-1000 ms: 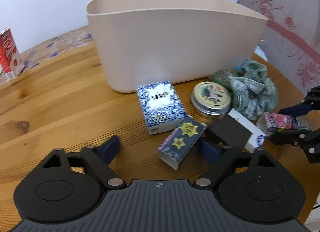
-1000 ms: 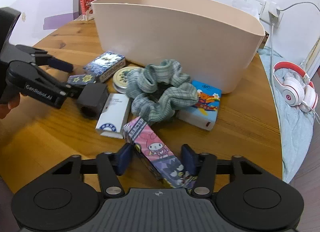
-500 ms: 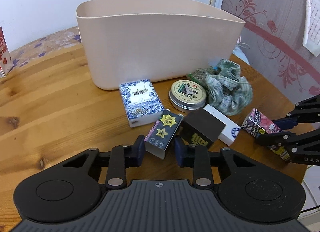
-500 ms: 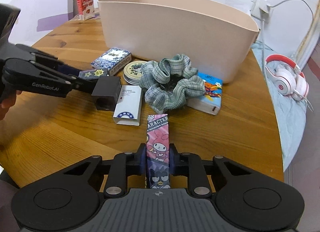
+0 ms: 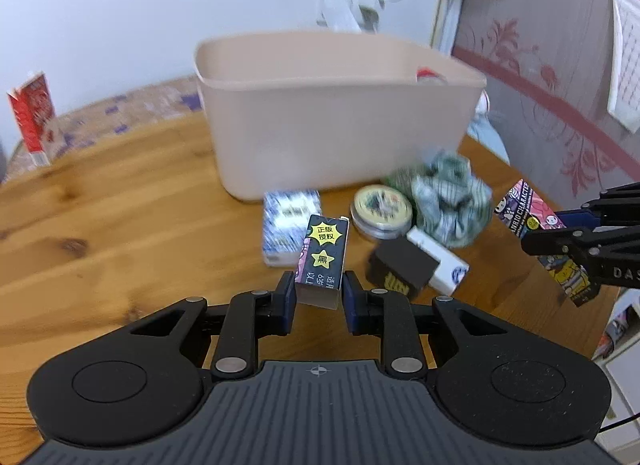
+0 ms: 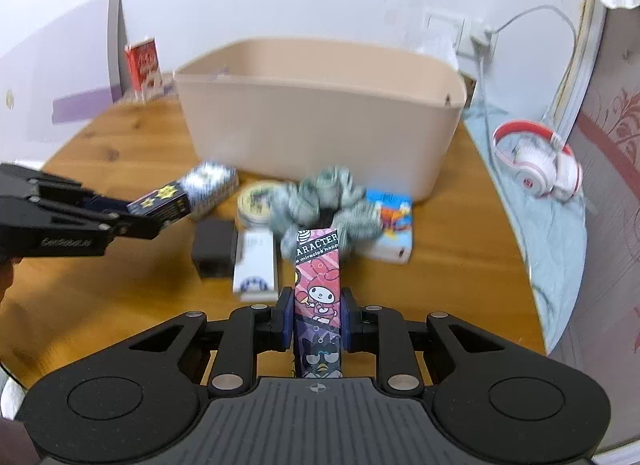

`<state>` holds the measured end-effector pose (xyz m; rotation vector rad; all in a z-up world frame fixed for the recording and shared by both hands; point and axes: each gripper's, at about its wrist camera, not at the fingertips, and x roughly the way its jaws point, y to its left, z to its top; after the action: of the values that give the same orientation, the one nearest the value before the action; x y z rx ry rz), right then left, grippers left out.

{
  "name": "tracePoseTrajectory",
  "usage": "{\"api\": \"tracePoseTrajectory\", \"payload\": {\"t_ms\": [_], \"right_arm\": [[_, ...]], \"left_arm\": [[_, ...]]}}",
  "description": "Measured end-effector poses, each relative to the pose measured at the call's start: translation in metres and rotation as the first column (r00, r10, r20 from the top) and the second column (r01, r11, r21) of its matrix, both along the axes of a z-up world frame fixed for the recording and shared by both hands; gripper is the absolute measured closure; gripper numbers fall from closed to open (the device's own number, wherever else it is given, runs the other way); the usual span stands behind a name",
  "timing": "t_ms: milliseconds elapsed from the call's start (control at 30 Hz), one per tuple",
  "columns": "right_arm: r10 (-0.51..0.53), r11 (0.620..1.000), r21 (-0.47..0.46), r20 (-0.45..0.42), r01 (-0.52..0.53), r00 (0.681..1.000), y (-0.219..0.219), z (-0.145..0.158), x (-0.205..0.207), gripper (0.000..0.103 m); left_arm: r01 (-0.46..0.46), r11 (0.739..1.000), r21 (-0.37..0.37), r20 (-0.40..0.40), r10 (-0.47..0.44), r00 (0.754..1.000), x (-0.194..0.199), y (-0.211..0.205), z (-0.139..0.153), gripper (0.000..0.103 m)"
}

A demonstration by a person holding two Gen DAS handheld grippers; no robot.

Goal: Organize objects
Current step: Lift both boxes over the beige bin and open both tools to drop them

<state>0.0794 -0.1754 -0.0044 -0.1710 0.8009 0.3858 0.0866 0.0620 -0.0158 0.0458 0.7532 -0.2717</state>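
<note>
My left gripper [image 5: 319, 297] is shut on a dark box with yellow stars [image 5: 324, 257] and holds it above the table; it also shows in the right wrist view [image 6: 162, 203]. My right gripper [image 6: 318, 315] is shut on a pink cartoon-character box [image 6: 318, 285], lifted off the table; it also shows in the left wrist view [image 5: 536, 233]. The beige bin [image 5: 340, 133] stands behind the objects, its rim open. On the table lie a blue-white patterned box [image 5: 290, 221], a round tin [image 5: 381, 211], a green scrunchie [image 5: 450, 199], a black block [image 5: 400, 271] and a white box [image 5: 440, 265].
A blue cartoon box [image 6: 390, 225] lies right of the scrunchie. A red carton [image 5: 34, 117] stands at the table's far left. White-red headphones [image 6: 540, 161] lie on cloth beyond the table's right edge. A wall socket with a cable [image 6: 480, 37] is behind the bin.
Both grippers closed on their boxes and lifted them off the table, rising so the bin looks lower and farther.
</note>
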Motion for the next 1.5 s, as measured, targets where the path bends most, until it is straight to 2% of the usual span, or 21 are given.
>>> {"api": "tracePoseTrajectory", "payload": {"t_ms": [267, 500, 700, 833, 1067, 1200, 1233, 1267, 1333, 1400, 1433, 1500], "right_arm": [[-0.028, 0.998, 0.057, 0.11, 0.022, 0.993, 0.002, 0.043, 0.021, 0.08], [-0.064, 0.995, 0.09, 0.195, 0.048, 0.979, 0.013, 0.077, 0.062, 0.08], [-0.088, 0.994, 0.089, 0.235, 0.068, 0.968, 0.023, 0.093, 0.107, 0.08], [-0.094, 0.995, 0.066, 0.241, 0.08, 0.966, 0.033, 0.092, 0.137, 0.08], [-0.105, 0.994, 0.011, 0.162, 0.105, 0.981, 0.042, 0.061, 0.176, 0.08], [-0.11, 0.994, -0.005, 0.134, 0.112, 0.985, 0.042, 0.047, 0.19, 0.078], [-0.11, 0.994, -0.005, 0.13, 0.112, 0.985, 0.042, 0.046, 0.191, 0.07], [-0.113, 0.993, -0.007, 0.132, 0.115, 0.985, 0.041, 0.046, 0.191, 0.068], [-0.115, 0.993, -0.001, 0.148, 0.117, 0.982, 0.041, 0.048, 0.189, 0.057], [-0.119, 0.993, 0.0, 0.172, 0.121, 0.978, 0.039, 0.053, 0.183, 0.041], [-0.121, 0.992, -0.001, 0.19, 0.123, 0.974, 0.039, 0.056, 0.178, 0.038], [-0.123, 0.992, -0.002, 0.224, 0.127, 0.967, 0.037, 0.064, 0.166, 0.025]], "left_arm": [[-0.033, 0.999, 0.02, 0.149, 0.03, 0.988, 0.003, 0.01, 0.064, 0.078], [-0.072, 0.997, 0.039, 0.202, 0.063, 0.977, 0.058, 0.003, 0.091, 0.078], [-0.095, 0.994, 0.057, 0.175, 0.084, 0.981, 0.122, -0.009, 0.088, 0.078], [-0.097, 0.99, 0.105, 0.125, 0.083, 0.989, 0.159, -0.023, 0.074, 0.078], [-0.104, 0.985, 0.134, 0.017, 0.103, 0.995, 0.192, -0.028, 0.037, 0.078], [-0.083, 0.983, 0.163, 0.007, 0.083, 0.997, 0.192, -0.033, 0.029, 0.078], [-0.087, 0.983, 0.163, 0.011, 0.087, 0.996, 0.191, -0.033, 0.03, 0.076], [-0.093, 0.982, 0.163, 0.016, 0.091, 0.996, 0.189, -0.033, 0.031, 0.072], [-0.098, 0.983, 0.154, 0.029, 0.095, 0.995, 0.185, -0.033, 0.035, 0.041], [-0.101, 0.984, 0.145, 0.063, 0.093, 0.994, 0.176, -0.033, 0.043, 0.027], [-0.098, 0.984, 0.146, 0.078, 0.088, 0.993, 0.171, -0.034, 0.047, 0.025], [-0.097, 0.984, 0.149, 0.096, 0.083, 0.992, 0.162, -0.035, 0.055, 0.024]]}}
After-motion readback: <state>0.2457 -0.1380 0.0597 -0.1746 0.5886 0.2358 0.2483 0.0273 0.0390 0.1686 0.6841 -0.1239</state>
